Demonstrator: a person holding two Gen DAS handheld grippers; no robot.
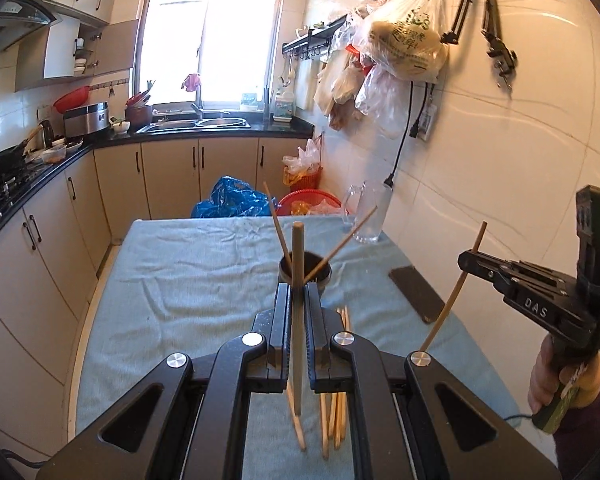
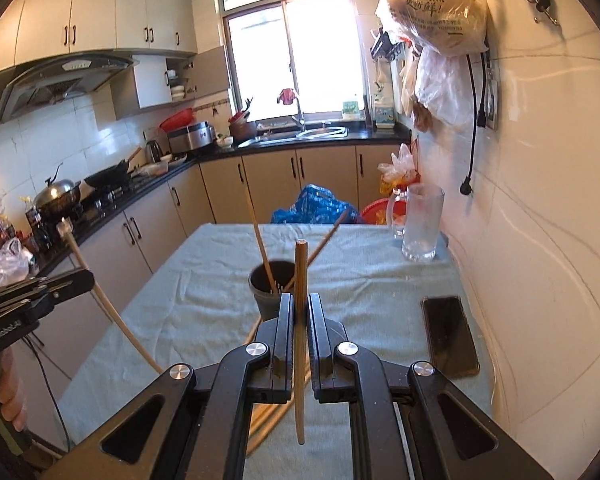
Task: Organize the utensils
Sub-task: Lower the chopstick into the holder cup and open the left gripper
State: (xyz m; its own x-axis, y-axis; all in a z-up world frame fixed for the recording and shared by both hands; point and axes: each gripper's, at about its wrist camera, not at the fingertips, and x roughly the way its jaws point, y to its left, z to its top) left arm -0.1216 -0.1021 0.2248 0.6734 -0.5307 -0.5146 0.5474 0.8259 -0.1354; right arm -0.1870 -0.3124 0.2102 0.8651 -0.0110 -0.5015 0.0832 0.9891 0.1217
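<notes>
My left gripper (image 1: 298, 288) is shut on one wooden chopstick (image 1: 298, 248), held upright above the cloth-covered table (image 1: 180, 280). Just beyond it stands a dark round cup (image 1: 320, 276) with two chopsticks leaning in it. Several loose chopsticks (image 1: 336, 420) lie on the cloth under the jaws. My right gripper (image 2: 301, 300) is shut on another upright chopstick (image 2: 301, 264), just short of the same cup (image 2: 264, 284). Each gripper shows in the other's view, right gripper (image 1: 466, 258) and left gripper (image 2: 90, 280), both pinching a slanted stick.
A dark phone (image 2: 450, 336) lies flat at the table's right side near the tiled wall. A glass mug (image 2: 422, 224) stands at the far right corner. Beyond the table are a blue bag (image 1: 232, 200), a red basket (image 1: 312, 202) and cabinets along the left.
</notes>
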